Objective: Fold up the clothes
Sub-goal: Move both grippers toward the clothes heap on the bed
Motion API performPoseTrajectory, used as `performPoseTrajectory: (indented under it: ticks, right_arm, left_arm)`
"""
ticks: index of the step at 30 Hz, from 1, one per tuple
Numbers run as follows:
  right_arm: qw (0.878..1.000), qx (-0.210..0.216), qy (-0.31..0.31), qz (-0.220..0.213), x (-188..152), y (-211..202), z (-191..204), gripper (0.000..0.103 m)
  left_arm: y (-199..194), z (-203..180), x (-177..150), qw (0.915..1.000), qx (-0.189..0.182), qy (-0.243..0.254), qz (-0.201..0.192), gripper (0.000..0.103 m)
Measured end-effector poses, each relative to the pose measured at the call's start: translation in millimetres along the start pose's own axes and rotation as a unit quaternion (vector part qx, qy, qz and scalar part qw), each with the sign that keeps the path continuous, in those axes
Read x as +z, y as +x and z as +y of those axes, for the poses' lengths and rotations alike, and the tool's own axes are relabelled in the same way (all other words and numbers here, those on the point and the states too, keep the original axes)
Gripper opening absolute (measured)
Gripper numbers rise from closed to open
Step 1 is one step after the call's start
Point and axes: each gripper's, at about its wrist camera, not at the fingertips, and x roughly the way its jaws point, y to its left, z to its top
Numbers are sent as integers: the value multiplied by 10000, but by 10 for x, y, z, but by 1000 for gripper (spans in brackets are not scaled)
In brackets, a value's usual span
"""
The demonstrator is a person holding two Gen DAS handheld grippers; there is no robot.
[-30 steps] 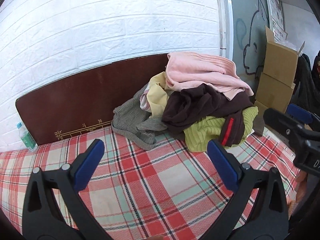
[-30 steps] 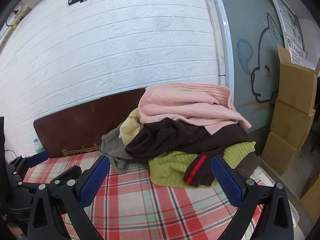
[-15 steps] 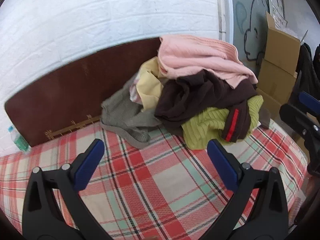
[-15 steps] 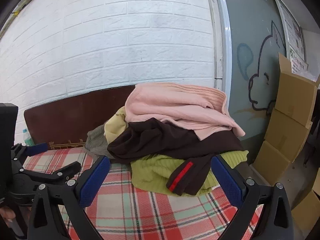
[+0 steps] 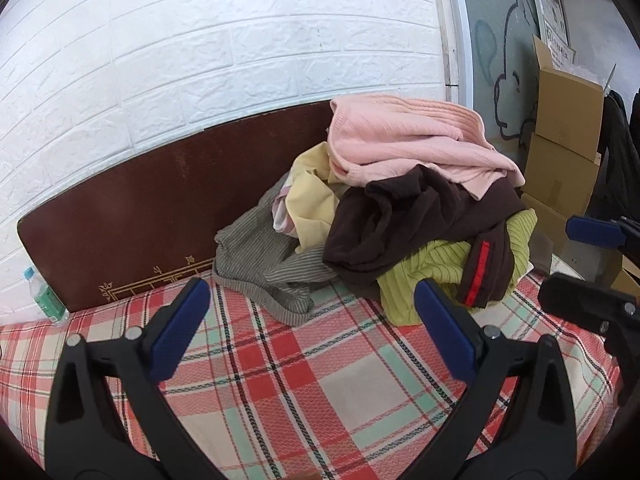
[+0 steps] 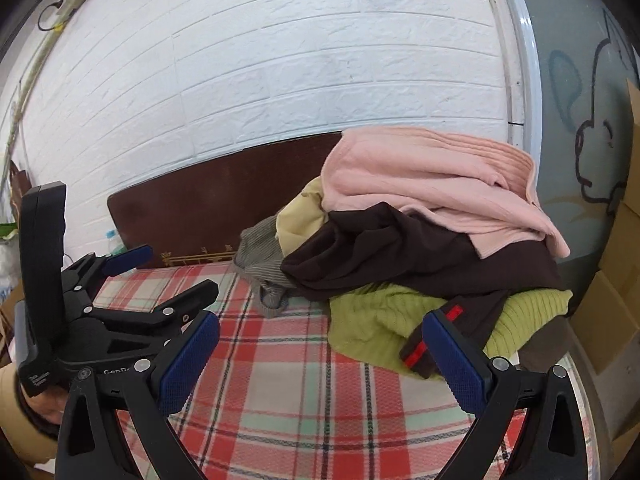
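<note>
A heap of clothes lies at the back right of the plaid-covered bed [image 5: 304, 380]: a pink sweater [image 5: 404, 144] on top, a dark brown garment with a red stripe [image 5: 416, 228], a green knit [image 5: 424, 276], a pale yellow piece [image 5: 312, 200] and a grey ribbed one [image 5: 256, 256]. The heap also shows in the right wrist view, with the pink sweater [image 6: 424, 184] uppermost. My left gripper [image 5: 312, 332] is open and empty, short of the heap. My right gripper [image 6: 320, 356] is open and empty, just before the green knit [image 6: 372, 320].
A dark wooden headboard [image 5: 132, 216] stands against the white brick wall. A water bottle [image 5: 44, 296] sits at the bed's far left corner. Cardboard boxes [image 5: 564, 148] are stacked to the right of the bed. The bed [image 6: 280, 392] spreads between the grippers and the heap.
Both grippers have shifted slightly in view of the heap and stay open. The left gripper has come further into the right wrist view. The clothes have not moved.
</note>
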Motion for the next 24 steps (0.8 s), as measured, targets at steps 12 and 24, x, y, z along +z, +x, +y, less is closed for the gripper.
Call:
performPoseTrajectory:
  ticks: [12, 24]
  right_arm:
    - [9991, -384, -177, -102, 304, -12, -131, 103]
    - [9985, -445, -285, 161, 578, 419, -353, 103]
  left_arm:
    - [-117, -40, 79, 9988, 247, 8, -415, 103]
    - [306, 59, 215, 9995, -96, -303, -11, 103]
